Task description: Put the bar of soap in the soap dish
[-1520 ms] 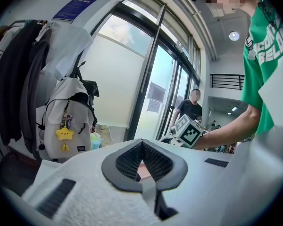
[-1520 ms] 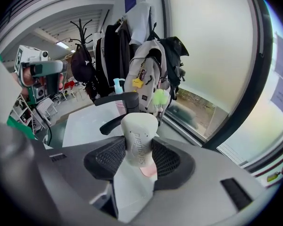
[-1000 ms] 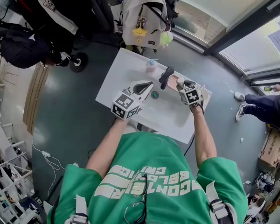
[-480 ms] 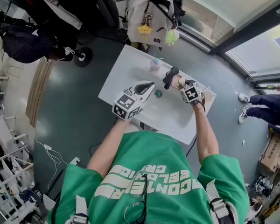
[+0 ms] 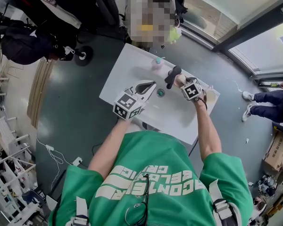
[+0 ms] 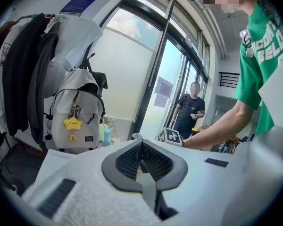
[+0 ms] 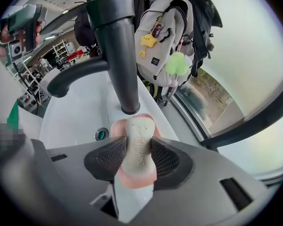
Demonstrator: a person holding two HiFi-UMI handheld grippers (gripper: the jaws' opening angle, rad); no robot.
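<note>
Cream bar of soap [image 7: 139, 133] is clamped in the right gripper [image 7: 138, 147]. Both pads press on its long sides, and the embossed face looks back at the gripper's camera. It hangs nose-down right over the pink soap dish [image 7: 136, 182], which sits on the sink ledge just beside the base of the dark faucet [image 7: 119, 51]. I can't tell if the low end of the bar touches the dish yet, because the bar itself hides that spot. The left gripper [image 6: 141, 147] hovers over the near side of the white sink [image 5: 172, 117] with its jaws together and nothing in them, so it has no part in this step.

Imo this is the set-down.

- Go down slowly until the low end of the bar rests in the hollow of the dish.
- Flatten the wrist a bit so the bar lies closer to the dish.
- Only then ease the jaws apart.

Let go while it's steep and it'll probably flop over. So line it up lengthwise with the dish, and it falls inside the rim rather than toward the basin and the drain [image 7: 101, 134]. Soap is slick, and a drop from any height could skid it right off the ledge. The faucet base is close on the far side, so lift out up and toward yourself, not sideways.
</note>
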